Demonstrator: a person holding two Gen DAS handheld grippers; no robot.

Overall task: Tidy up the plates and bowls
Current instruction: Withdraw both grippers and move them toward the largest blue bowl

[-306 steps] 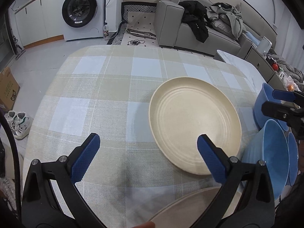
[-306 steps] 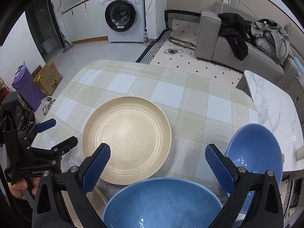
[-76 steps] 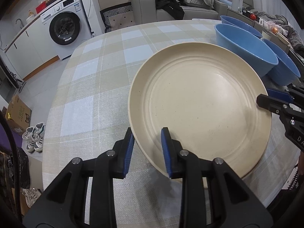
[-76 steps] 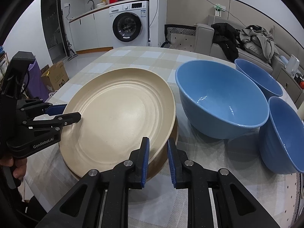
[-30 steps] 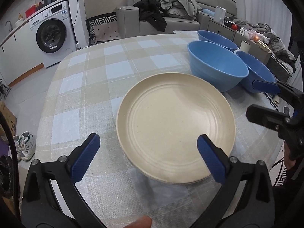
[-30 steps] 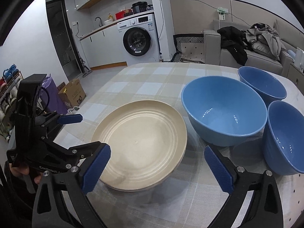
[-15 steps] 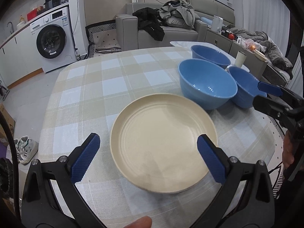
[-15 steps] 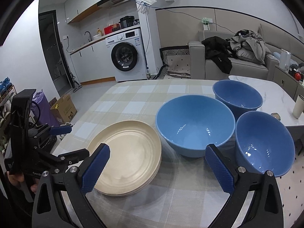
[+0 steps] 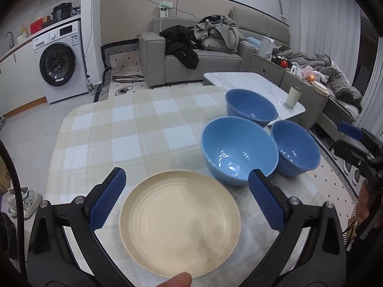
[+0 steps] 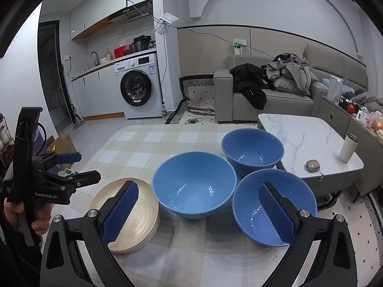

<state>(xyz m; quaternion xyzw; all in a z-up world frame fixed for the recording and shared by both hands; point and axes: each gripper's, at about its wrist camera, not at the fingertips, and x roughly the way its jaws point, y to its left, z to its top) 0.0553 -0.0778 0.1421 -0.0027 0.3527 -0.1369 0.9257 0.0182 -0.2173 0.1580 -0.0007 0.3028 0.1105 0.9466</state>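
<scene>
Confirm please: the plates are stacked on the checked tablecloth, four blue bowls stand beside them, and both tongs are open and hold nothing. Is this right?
Not quite: there are three blue bowls, not four, as the right wrist view shows: a large bowl and two smaller bowls. The rest holds: the plates sit stacked on the checked tablecloth, and the left tongs and right tongs are open and empty.

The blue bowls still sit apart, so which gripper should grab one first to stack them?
Probably the right gripper. It is open and looks straight over the nearest small blue bowl and the big blue bowl. The left gripper, also open, hangs over the stacked plates.
</scene>
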